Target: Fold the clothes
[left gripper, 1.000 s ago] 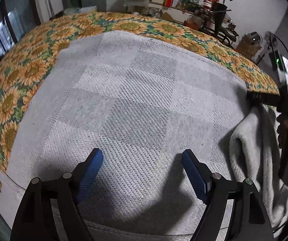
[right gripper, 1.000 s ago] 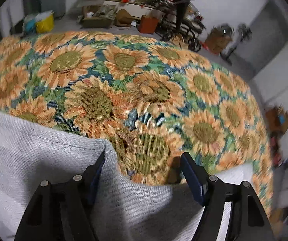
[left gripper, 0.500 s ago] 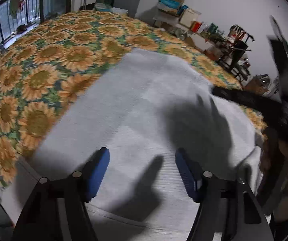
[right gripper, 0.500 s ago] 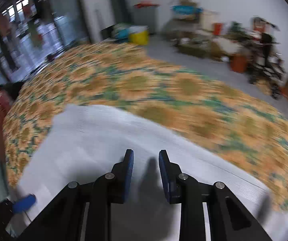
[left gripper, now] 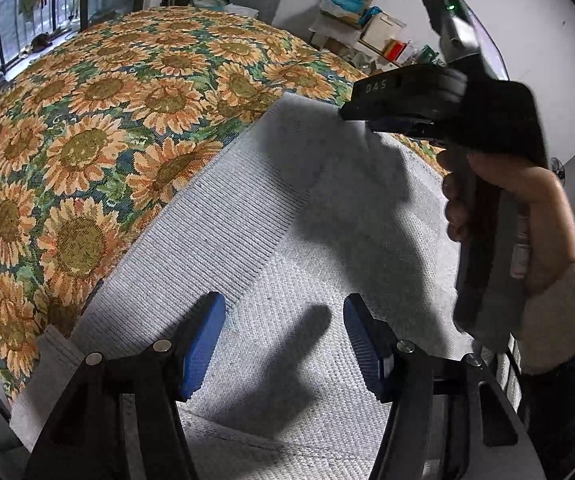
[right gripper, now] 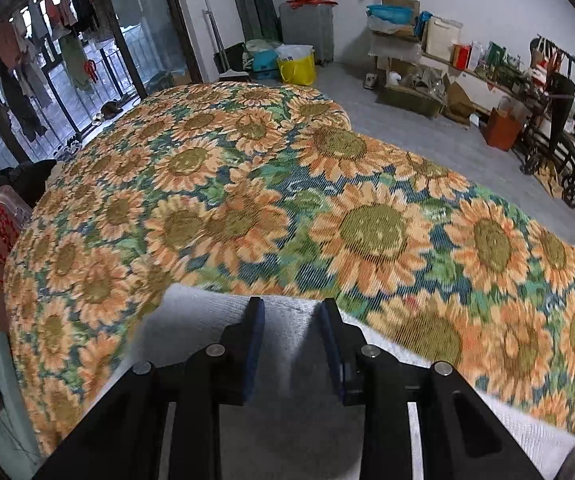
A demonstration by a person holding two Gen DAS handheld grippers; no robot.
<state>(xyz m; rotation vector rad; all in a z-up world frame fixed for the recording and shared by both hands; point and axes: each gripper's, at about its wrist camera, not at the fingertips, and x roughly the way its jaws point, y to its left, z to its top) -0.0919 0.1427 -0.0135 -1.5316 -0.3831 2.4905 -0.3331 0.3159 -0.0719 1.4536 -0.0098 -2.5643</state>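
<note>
One grey knit garment (left gripper: 271, 240) lies on one bed under a sunflower cover (left gripper: 99, 128). Two grippers are in view, each with two blue pads, and one bare hand (left gripper: 527, 216) with a pale sleeve cuff shows on the handle of the right gripper in the left wrist view.

The garment covers the bed's near side. In the left wrist view its left edge runs diagonally from the bed's near left corner up toward the middle of the cover, and its far corner lies under the right gripper's tip. In the right wrist view the garment's far edge (right gripper: 207, 304) crosses just ahead of the fingers, with bare sunflower cover beyond it to the bed's far edge.

The left gripper (left gripper: 283, 340) hangs over the garment near the bed's near edge, its jaws well apart and easing inward, with only flat fabric below the gap; the pads do not pinch it.

The right gripper (right gripper: 291, 344) has its jaws a narrow gap apart and opening. Grey fabric shows in the gap at the garment's far edge, but whether the pads (right gripper: 253, 340) press on it cannot be told. Seen from the left wrist, the right gripper (left gripper: 361, 114) is side-on above the garment's far corner.
</note>
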